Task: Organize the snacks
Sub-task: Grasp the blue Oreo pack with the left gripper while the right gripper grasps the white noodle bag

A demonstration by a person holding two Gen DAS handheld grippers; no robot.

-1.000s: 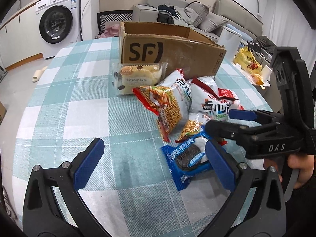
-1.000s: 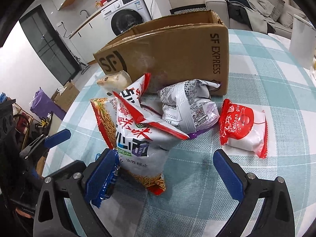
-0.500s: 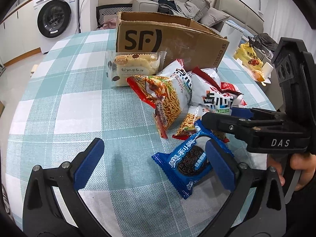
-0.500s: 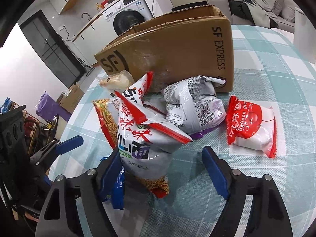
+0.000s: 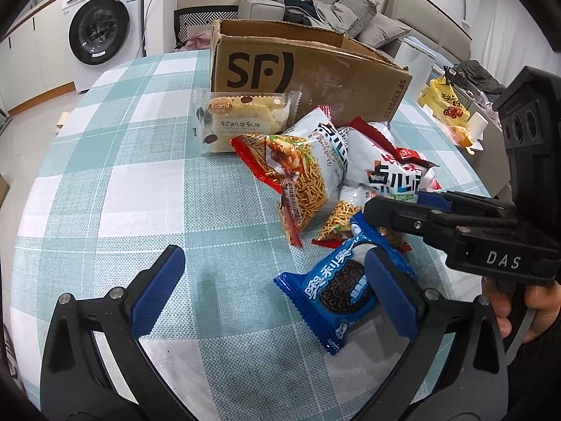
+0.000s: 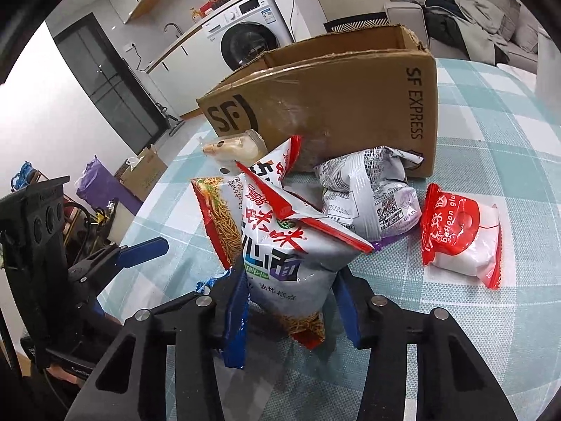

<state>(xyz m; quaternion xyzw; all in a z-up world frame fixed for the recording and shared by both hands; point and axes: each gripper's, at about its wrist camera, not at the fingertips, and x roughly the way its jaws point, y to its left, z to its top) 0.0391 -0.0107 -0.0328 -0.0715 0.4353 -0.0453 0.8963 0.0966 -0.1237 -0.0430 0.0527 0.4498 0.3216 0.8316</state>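
A pile of snacks lies in front of an open brown SF cardboard box (image 5: 308, 70) (image 6: 336, 105) on the checked tablecloth. My right gripper (image 6: 291, 312) has closed on the lower end of a white and red noodle snack bag (image 6: 291, 245), also seen in the left wrist view (image 5: 389, 172). My left gripper (image 5: 273, 284) is open and empty, low over the cloth. Its right finger (image 5: 389, 291) overlaps a blue Oreo pack (image 5: 336, 287). A second noodle bag (image 5: 301, 175) and a pale bami cake pack (image 5: 242, 119) lie near the box.
A grey-purple bag (image 6: 371, 196) and a red and white balloon gum pack (image 6: 459, 231) lie right of the pile. A yellow bag (image 5: 445, 105) sits beyond the table's right edge. A washing machine (image 5: 101, 28) and a sofa (image 5: 315, 10) stand behind the table.
My right gripper moved forward and closed from wide open onto the white and red noodle bag. My left gripper moved closer to the pile and stayed open.
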